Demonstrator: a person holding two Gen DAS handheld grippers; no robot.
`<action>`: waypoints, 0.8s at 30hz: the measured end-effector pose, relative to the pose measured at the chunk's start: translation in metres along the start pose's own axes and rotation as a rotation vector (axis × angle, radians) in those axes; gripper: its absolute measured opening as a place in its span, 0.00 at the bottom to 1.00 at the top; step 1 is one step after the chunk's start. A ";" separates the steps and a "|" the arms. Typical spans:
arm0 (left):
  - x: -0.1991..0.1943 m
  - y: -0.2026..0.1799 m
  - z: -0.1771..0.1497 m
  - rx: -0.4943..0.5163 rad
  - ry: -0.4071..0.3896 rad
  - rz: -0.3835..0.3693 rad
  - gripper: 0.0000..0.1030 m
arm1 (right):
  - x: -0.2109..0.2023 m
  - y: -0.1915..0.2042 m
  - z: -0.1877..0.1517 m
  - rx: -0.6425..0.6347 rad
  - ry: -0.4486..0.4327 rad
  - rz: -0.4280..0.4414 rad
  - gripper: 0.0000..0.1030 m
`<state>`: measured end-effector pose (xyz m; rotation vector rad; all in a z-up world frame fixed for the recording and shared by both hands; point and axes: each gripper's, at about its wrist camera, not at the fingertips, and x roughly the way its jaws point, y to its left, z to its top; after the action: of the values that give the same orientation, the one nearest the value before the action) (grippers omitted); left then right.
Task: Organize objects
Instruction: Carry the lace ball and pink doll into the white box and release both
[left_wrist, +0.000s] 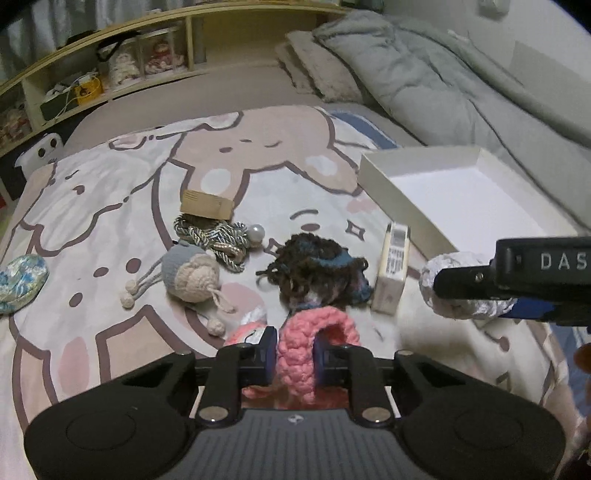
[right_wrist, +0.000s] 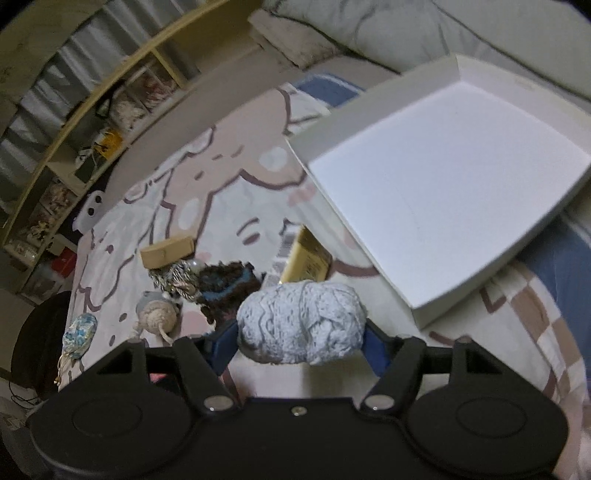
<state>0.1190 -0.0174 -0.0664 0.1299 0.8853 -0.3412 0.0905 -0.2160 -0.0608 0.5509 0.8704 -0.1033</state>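
L view only: pink crochet ring (left_wrist: 295, 354) pinched.

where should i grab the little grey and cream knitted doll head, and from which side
Grip the knitted doll head across its rounded body, coming from above with one finger on each side. It lies clear of the braided cord behind it; the thin dangling strings look too floppy to hold.

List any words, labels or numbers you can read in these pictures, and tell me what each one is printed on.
"DAS": white letters on the black body of the right gripper, cut off by the picture's edge.
Barcode label and small print on the cream carton: too small and blurred to read.
Yellow pack on the shelf: any print is too blurred to read.
Nothing else legible.
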 end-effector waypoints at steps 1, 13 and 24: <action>-0.001 0.000 0.000 -0.001 0.002 -0.002 0.21 | -0.001 0.001 0.001 -0.006 -0.003 0.000 0.69; -0.015 -0.001 -0.001 -0.042 -0.005 0.008 0.16 | -0.004 0.005 0.000 -0.036 0.002 0.034 0.69; -0.056 -0.002 0.022 -0.093 -0.141 0.019 0.16 | -0.033 0.016 0.018 -0.114 -0.051 0.096 0.69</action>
<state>0.1023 -0.0114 -0.0091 0.0276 0.7580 -0.2873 0.0868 -0.2158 -0.0201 0.4808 0.7941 0.0200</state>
